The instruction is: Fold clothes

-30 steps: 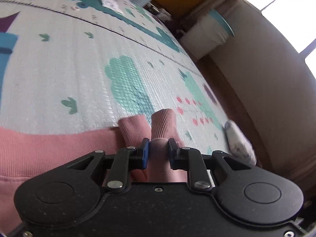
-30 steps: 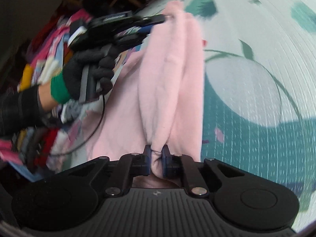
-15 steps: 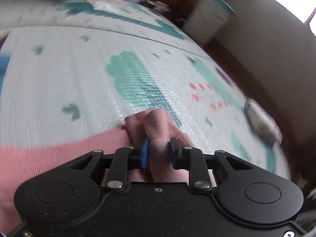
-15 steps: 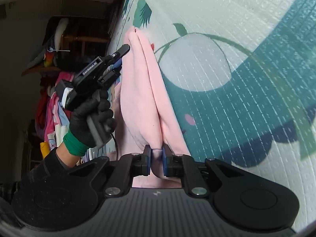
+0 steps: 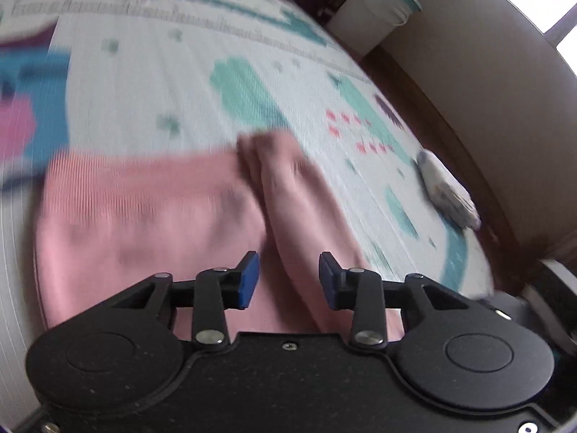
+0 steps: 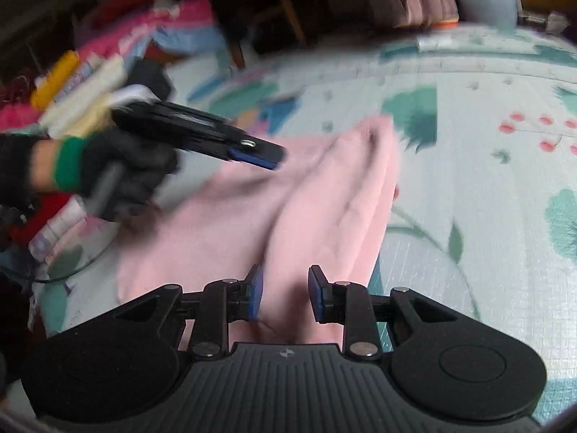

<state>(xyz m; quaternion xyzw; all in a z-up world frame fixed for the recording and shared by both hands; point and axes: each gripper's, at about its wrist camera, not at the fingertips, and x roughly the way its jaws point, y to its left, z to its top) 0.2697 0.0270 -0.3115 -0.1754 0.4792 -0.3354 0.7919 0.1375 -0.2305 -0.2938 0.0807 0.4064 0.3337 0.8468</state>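
Note:
A pink garment [image 5: 162, 216] lies folded on the patterned play mat [image 5: 144, 83], its ribbed hem edge toward the far side. My left gripper [image 5: 285, 278] hovers just above it, jaws opening, and the blue pads touch no cloth. In the right wrist view the same pink garment [image 6: 288, 209] spreads on the mat [image 6: 487, 180]. Over its near end my right gripper [image 6: 285, 297] is also opening, with cloth below the gap but not pinched. The left gripper [image 6: 263, 155] shows there too, held by a black-gloved hand [image 6: 126, 173] above the garment's left side.
A small grey-white cloth [image 5: 447, 191] lies near the mat's right edge beside a wooden floor strip and wall. A white bucket [image 5: 375, 11] stands at the far right. A heap of colourful clothes [image 6: 83, 83] sits left of the mat.
Both grippers have let go of the pink garment and their jaws have spread. The left one has drawn back from the hem; the right one has risen and rolled level.

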